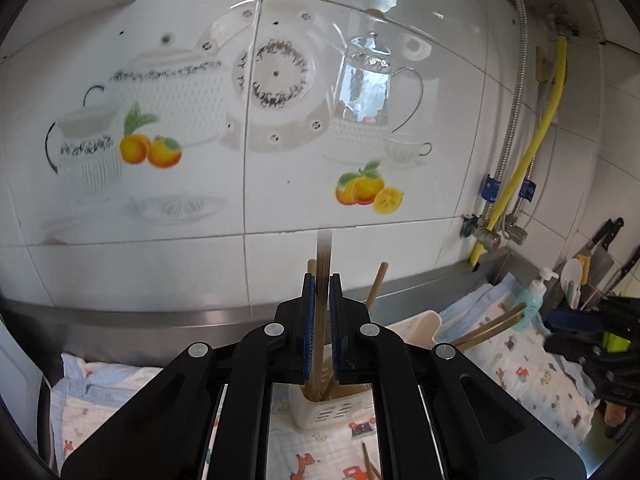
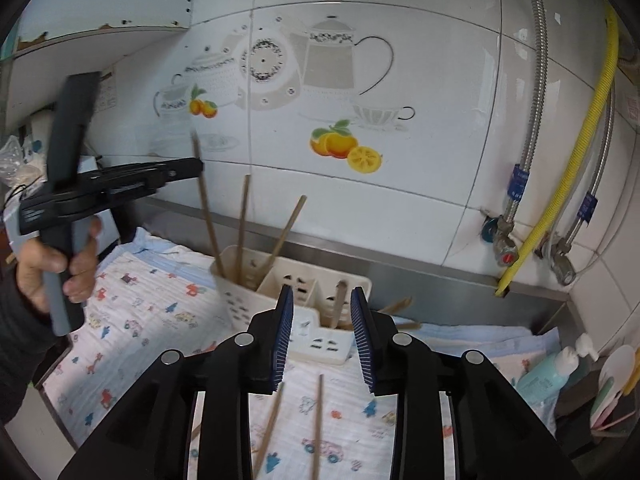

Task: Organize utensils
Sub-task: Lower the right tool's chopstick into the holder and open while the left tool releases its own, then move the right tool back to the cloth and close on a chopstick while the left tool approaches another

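Note:
My left gripper is shut on a brown chopstick, held upright with its lower end inside the white utensil holder. From the right wrist view the left gripper grips that chopstick above the holder's left compartment, where two more chopsticks stand. My right gripper is open and empty, hovering above the cloth in front of the holder. Two loose chopsticks lie on the cloth below it. More chopsticks rest in the holder's right compartment.
A printed cloth covers the steel counter against a tiled wall. Pipes and a yellow hose run down at the right. A blue pump bottle and a rack with spoons and knives stand at the right.

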`<action>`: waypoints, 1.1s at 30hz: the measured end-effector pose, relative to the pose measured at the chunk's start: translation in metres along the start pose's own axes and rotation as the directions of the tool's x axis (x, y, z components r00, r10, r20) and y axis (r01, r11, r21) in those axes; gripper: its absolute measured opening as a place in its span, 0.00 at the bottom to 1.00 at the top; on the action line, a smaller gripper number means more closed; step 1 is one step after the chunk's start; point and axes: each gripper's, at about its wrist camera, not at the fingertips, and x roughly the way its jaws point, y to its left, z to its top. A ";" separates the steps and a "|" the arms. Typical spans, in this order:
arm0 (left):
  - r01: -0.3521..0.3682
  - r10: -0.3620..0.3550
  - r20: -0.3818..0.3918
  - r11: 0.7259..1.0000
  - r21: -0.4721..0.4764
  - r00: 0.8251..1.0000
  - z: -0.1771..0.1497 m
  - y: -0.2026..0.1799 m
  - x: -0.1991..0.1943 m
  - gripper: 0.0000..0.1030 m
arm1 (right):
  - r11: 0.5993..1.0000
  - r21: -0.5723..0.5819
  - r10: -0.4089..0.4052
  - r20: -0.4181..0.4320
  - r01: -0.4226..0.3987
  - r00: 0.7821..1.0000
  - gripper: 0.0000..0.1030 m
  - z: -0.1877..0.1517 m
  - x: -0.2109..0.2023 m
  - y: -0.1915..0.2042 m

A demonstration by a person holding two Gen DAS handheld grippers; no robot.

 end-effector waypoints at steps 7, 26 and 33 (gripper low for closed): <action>0.000 0.000 -0.005 1.000 -0.002 1.000 -0.006 0.004 -0.012 0.09 | 1.000 0.016 0.020 0.002 -0.020 1.000 0.37 -0.030 -0.010 0.012; -0.015 0.017 -0.068 1.000 0.020 0.998 -0.108 -0.006 -0.072 0.37 | 0.989 0.150 -0.002 -0.079 0.014 0.997 0.37 -0.152 -0.025 0.030; -0.013 0.010 -0.137 1.000 -0.017 0.991 -0.155 -0.005 -0.076 0.46 | 0.984 0.178 -0.001 -0.107 0.020 0.994 0.37 -0.183 -0.024 0.040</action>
